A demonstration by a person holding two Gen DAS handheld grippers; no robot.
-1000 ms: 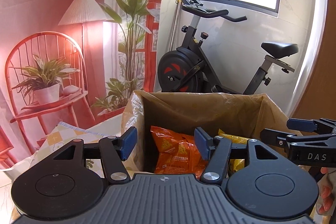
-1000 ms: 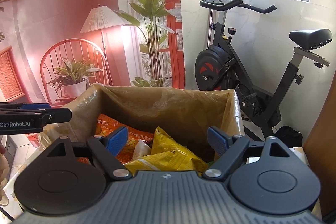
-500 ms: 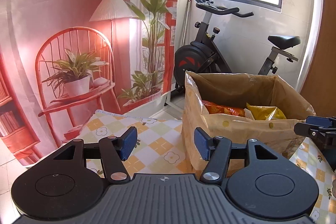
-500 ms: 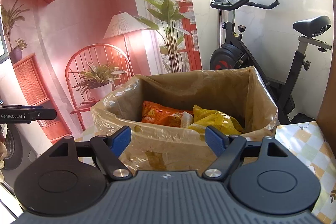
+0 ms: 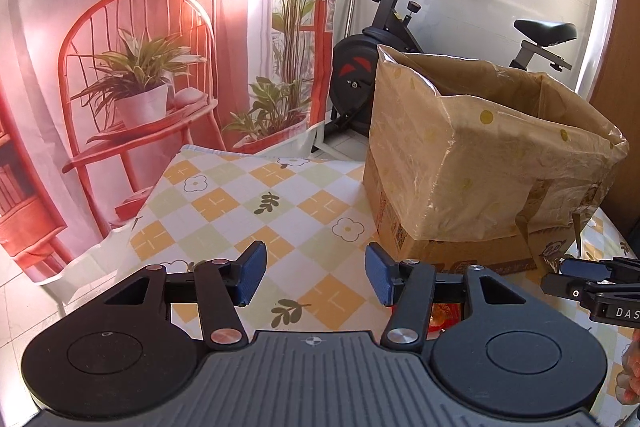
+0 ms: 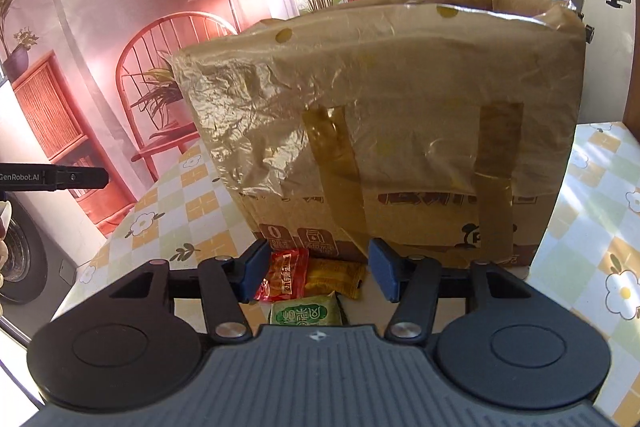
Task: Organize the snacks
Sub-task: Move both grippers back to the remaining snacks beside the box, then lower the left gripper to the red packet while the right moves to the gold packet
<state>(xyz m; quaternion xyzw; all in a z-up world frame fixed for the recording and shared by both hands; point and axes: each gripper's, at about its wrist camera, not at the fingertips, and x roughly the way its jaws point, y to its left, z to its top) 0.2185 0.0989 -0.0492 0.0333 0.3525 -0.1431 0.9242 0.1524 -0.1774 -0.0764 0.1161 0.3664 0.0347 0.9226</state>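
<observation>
The left tool is hovering over the checkered surface, its blue pads standing apart with nothing between them; its jaws have just been closing a little. The cardboard box, lined with a crinkled translucent bag, is standing on the surface ahead and to the right of this tool, clear of its pads. The right tool is showing at the right edge of the left wrist view, low beside the box.

In the right wrist view, the right tool is sitting low before the box's near wall, where two strips of brown tape are running down the liner. Its jaws have just been closing markedly, yet the pads are still standing apart. Three snack packets are lying on the surface at the foot of the box: a red packet just beside the left pad, a yellow packet next to it, and a green packet nearer the camera. Whether the left pad is touching the red packet cannot be determined.
</observation>
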